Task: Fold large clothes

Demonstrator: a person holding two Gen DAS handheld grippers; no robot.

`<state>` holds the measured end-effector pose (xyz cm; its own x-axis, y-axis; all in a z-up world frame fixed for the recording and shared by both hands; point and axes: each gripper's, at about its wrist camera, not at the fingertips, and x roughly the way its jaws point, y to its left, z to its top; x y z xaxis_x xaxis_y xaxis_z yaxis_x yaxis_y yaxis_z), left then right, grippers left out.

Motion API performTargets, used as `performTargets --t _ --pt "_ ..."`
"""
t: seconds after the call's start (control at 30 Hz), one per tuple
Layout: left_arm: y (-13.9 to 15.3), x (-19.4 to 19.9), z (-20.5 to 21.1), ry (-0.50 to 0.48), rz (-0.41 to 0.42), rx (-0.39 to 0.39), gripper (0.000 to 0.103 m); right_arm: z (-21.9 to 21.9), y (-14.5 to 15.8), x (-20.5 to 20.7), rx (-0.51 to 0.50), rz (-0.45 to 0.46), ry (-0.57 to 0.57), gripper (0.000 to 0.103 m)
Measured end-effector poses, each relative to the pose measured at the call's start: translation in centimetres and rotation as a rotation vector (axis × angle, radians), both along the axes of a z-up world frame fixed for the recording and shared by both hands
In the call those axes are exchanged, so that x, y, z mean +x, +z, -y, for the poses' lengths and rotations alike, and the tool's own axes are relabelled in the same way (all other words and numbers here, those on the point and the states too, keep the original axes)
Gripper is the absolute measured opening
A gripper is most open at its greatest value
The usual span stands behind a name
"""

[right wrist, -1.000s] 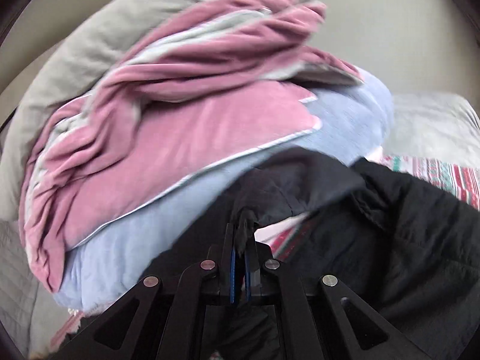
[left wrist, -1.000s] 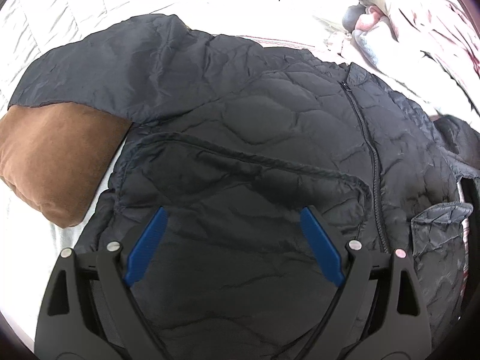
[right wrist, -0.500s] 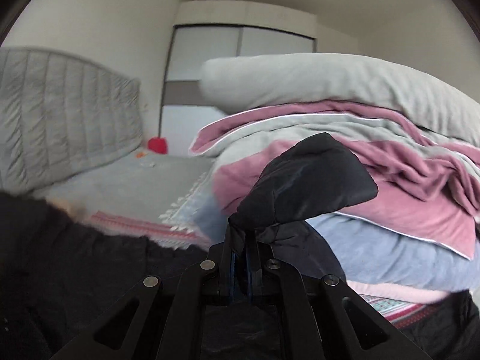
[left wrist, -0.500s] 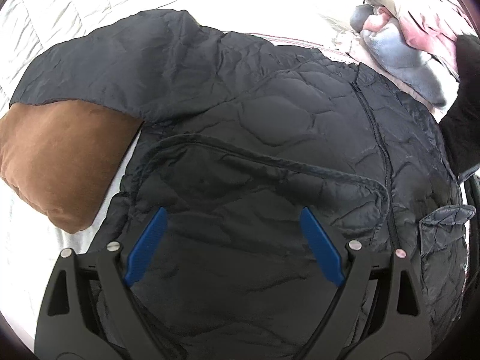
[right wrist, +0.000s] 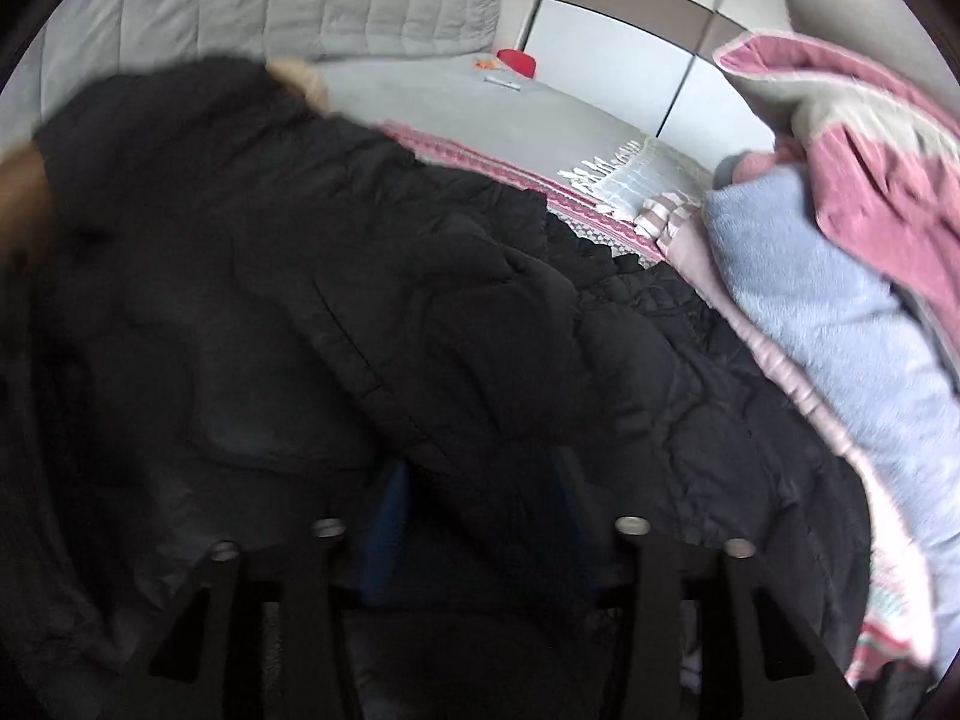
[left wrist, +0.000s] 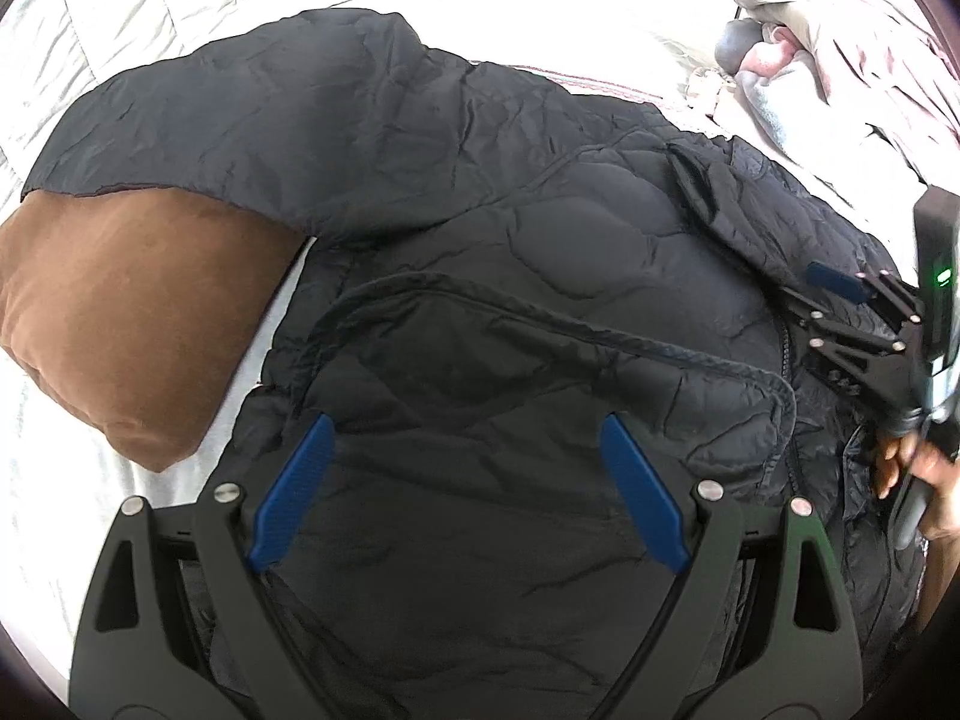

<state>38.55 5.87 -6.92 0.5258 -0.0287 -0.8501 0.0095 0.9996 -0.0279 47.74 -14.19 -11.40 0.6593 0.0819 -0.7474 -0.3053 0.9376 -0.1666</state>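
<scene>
A black quilted jacket [left wrist: 480, 276] lies spread on the bed [left wrist: 120, 36], front side up. No brand, label or writing can be read on it or anywhere else. Its zipper [left wrist: 786, 372] runs from the near hem toward the collar, so the long axis of the body points away from the left wrist camera. One sleeve [left wrist: 240, 120] stretches out to the left, at right angles to the body, and drapes over a brown pillow [left wrist: 120, 324]. A curved seam [left wrist: 540, 318] arcs across the lower front.

The left tongs [left wrist: 468, 492] hover above the lower front of the jacket, spread wide, with nothing between the blue pads [left wrist: 294, 492].

The right tongs [left wrist: 804, 306] are low at the right side of the jacket, where a fold of black fabric [left wrist: 738, 204] lies over the chest. In the right wrist view the right tongs [right wrist: 474, 516] are spread wide, with blurred black fabric draped over the gap; whether they grip it I cannot tell.

A heap of pink, grey and blue blankets [right wrist: 840, 252] sits just beside the jacket on its right.
</scene>
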Motion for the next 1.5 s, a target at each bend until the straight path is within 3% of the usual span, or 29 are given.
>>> performTargets --t 0.17,0.3,0.43,0.57,0.63,0.73,0.83,0.9,1.03,1.17,1.27,1.4,1.5 --pt "-0.1 -0.1 0.4 -0.012 -0.007 -0.001 0.091 5.5 2.5 -0.4 0.351 -0.052 -0.038 0.057" --pt "0.0 -0.2 0.3 -0.01 -0.01 -0.014 0.091 9.3 3.9 -1.2 0.552 -0.058 -0.021 0.057" --pt "0.0 -0.1 0.1 -0.004 -0.013 -0.025 0.09 14.1 4.0 -1.5 0.545 -0.022 -0.157 0.057" --pt "0.2 0.0 0.0 0.002 -0.008 -0.032 0.091 18.0 1.0 -1.3 0.534 -0.096 -0.354 0.057" --pt "0.2 0.0 -0.1 0.007 -0.008 -0.034 0.091 17.9 -1.9 -0.8 0.507 -0.184 -0.361 0.057" --pt "0.1 0.0 -0.2 0.013 -0.007 -0.034 0.091 16.5 -3.0 -0.8 0.383 -0.147 -0.345 0.057" --pt "0.4 0.0 -0.7 0.019 0.007 -0.039 0.091 15.8 -1.3 -0.9 0.327 -0.154 -0.354 0.058" --pt "1.2 0.1 -1.8 0.045 0.033 -0.049 0.091 15.2 0.8 -1.7 0.342 -0.106 -0.33 0.057" --pt "3.5 0.7 -6.4 0.136 0.089 -0.09 0.091 14.1 6.7 -5.4 0.244 0.002 -0.324 0.06" --pt "5.4 1.9 -14.0 0.34 0.147 -0.162 0.091 13.3 10.4 -10.9 0.393 -0.03 -0.293 0.077" --pt "5.4 3.0 -20.5 0.521 0.148 -0.252 0.09 11.3 11.2 -13.3 0.505 -0.052 -0.213 0.079" --pt "3.8 5.4 -27.0 0.633 0.093 -0.373 0.09 10.7 9.6 -14.6 0.61 -0.097 -0.163 0.081" --pt "3.3 6.7 -29.5 0.696 0.118 -0.455 0.09 11.8 6.7 -13.2 0.634 -0.136 -0.253 0.083"
